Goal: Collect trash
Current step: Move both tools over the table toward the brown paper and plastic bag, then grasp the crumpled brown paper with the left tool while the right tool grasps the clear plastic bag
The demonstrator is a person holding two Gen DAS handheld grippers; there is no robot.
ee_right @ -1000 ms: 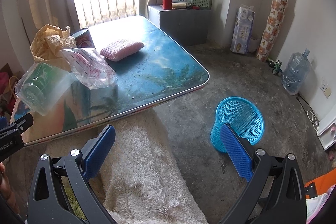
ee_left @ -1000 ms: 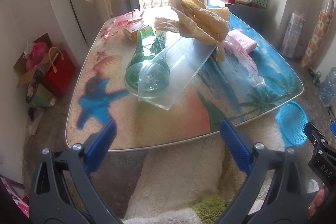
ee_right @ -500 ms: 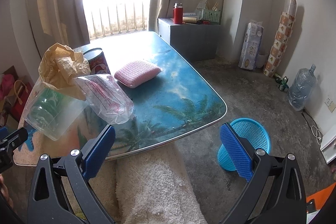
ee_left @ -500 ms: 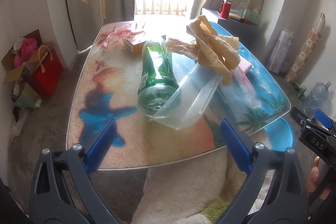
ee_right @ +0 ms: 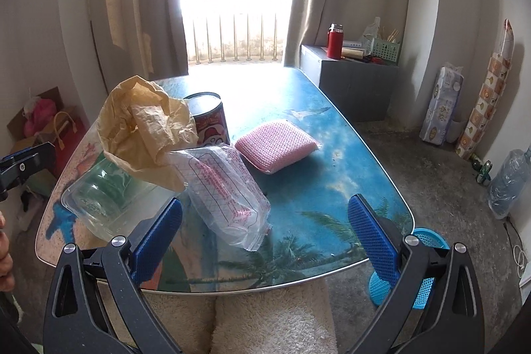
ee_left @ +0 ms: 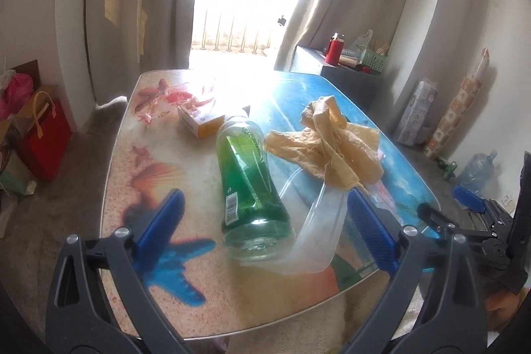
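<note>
The left tool (ee_left: 264,219) hangs low at 6 o'clock over the near edge of the surface (ee_left: 212,294), its blue pads spread wide and holding nothing. Between them, toward 12 o'clock, a green bottle (ee_left: 249,184) lies on its side, base toward the camera. A clear tub (ee_left: 315,231) touches it at 3 o'clock, with crumpled brown paper (ee_left: 328,148) resting on the tub's far end. A small box (ee_left: 202,121) lies beyond the bottle at 11 o'clock, with red-and-clear wrappers (ee_left: 169,98) just past it.

The right tool (ee_right: 265,233) is also spread and empty, low above the near edge. A clear bag (ee_right: 229,191) with pink print lies at 12 o'clock from its left pad, a pink sponge (ee_right: 277,146) farther off at 12 o'clock, and a red can (ee_right: 209,118) stands upright at 11 o'clock behind the paper (ee_right: 146,131). A blue basket (ee_right: 421,267) sits on the floor at 4 o'clock, partly hidden by the right pad.
</note>
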